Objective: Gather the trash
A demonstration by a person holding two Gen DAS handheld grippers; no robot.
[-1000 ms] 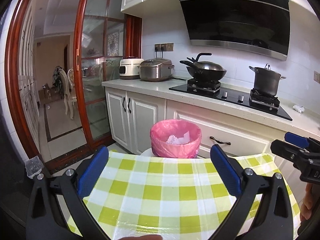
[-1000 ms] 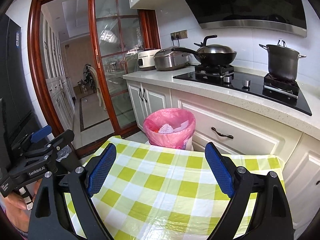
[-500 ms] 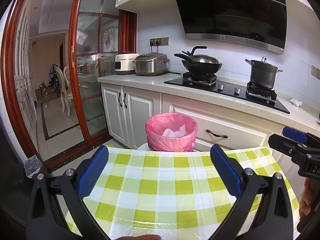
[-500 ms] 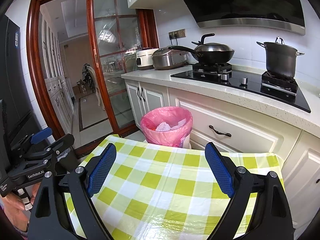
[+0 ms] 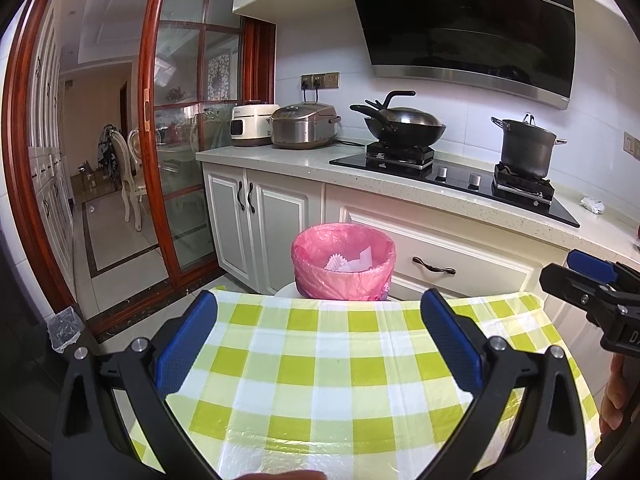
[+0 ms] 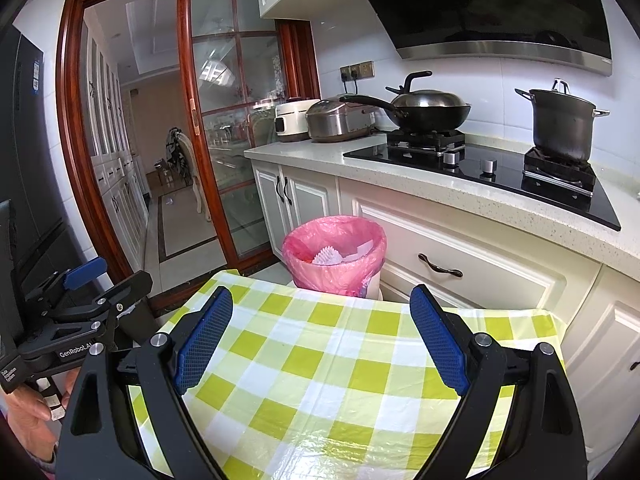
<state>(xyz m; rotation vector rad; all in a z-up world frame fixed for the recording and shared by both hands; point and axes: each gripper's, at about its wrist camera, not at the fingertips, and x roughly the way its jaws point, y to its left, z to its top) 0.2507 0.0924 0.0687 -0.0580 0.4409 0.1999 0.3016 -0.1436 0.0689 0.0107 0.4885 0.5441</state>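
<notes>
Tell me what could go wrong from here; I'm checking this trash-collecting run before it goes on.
1. Both the left gripper and the right gripper are open and empty, and the checked tablecloth shows no trash, so a grab here might only pinch and drag the glossy cloth.
2. The pink-lined bin stands past the table's far edge, so a short drop could land on the floor.
3. The crumpled scrap on the counter could be missed.
</notes>
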